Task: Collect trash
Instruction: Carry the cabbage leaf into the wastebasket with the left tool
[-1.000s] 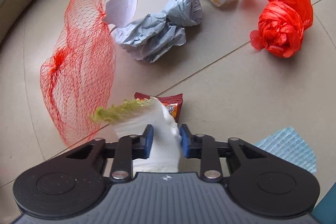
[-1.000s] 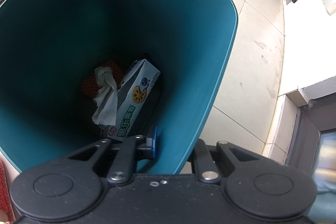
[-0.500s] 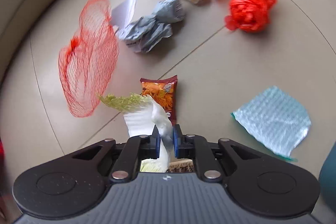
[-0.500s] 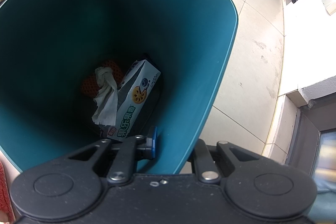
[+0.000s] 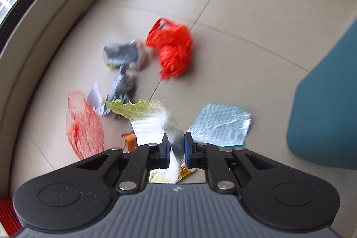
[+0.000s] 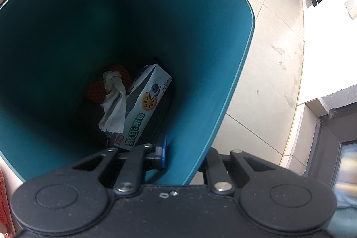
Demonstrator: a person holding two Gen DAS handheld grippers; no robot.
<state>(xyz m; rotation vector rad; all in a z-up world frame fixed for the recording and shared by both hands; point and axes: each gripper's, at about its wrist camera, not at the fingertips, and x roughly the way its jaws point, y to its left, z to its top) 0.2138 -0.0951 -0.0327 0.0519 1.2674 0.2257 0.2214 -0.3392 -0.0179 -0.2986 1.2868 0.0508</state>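
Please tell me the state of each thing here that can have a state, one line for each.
left gripper: shut on the cabbage leaf, lifted off the floor
right gripper: shut on the bin rim
teal bin: open, partly filled
carton: inside bin
red net bag: lying on floor

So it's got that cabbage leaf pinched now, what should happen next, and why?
Probably carry the cabbage leaf, pinched in the left gripper above the floor, across to the teal bin, whose wall the right gripper holds, and drop it in.

Left gripper [image 5: 176, 150] fingers nearly closed, pointing steeply down; right gripper [image 6: 185, 153] likewise clamped
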